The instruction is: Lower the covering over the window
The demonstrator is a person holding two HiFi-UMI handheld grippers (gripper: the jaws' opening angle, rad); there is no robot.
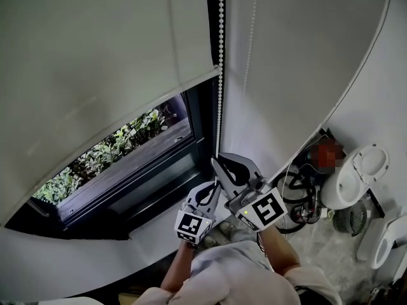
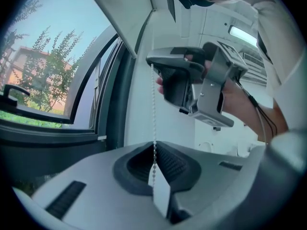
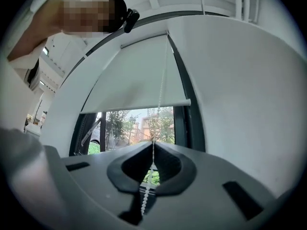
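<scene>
A white roller blind (image 1: 95, 62) covers the upper part of the window (image 1: 121, 151); its bottom bar (image 3: 139, 105) hangs above the trees outside. A white bead chain (image 1: 220, 75) drops along the dark frame on the window's right side. My right gripper (image 1: 218, 162) is shut on the chain (image 3: 160, 90), the beads passing between its closed tips (image 3: 153, 143). Just below it, my left gripper (image 1: 215, 184) is shut on the same chain (image 2: 153, 109), with a white connector piece (image 2: 160, 195) lying behind its tips. In the left gripper view the right gripper (image 2: 154, 63) is directly above.
A white wall (image 1: 286, 62) runs to the right of the window. On the floor at the right lie black cables (image 1: 299, 196) and white rounded appliances (image 1: 356, 176). The dark sill and frame (image 1: 127, 202) stand in front of the grippers.
</scene>
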